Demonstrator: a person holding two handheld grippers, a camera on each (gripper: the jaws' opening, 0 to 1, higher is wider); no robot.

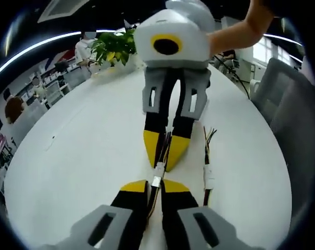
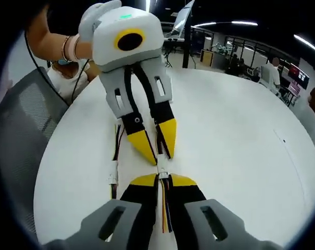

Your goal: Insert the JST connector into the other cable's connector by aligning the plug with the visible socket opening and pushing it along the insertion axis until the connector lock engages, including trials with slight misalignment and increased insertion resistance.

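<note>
Facing each other tip to tip over the white table (image 1: 68,156): left gripper (image 1: 154,183) rising from 6 o'clock in the left gripper view, jaws closed down on a thin multicoloured cable (image 1: 153,200) just behind its small white JST connector (image 1: 157,174); right gripper (image 1: 166,148) coming down from 12 o'clock, jaws likewise pinched on the other cable (image 1: 166,140). In the right gripper view, roles reversed: right gripper (image 2: 162,179) at 6 o'clock clamped on its wire bundle, connector (image 2: 162,170) poking out just past the tips, left gripper (image 2: 156,146) descending from 11 o'clock. Connector halves meeting or very nearly so between the two pairs of tips; lock engaged or not, cannot tell. Likely handling: featherweight, rigid plastic housings on limp, springy wires; prone to buckling if held far back, so best gripped close behind the housing; slim pins and latch probably fragile under a skewed push. A spare mated cable (image 1: 209,174) lying at 4 o'clock of the joint in the left gripper view, with loose wire ends, a plant (image 1: 113,47) at 11 o'clock; seen in the right gripper view at 8 o'clock (image 2: 113,172), plus a grey chair (image 2: 16,130).
</note>
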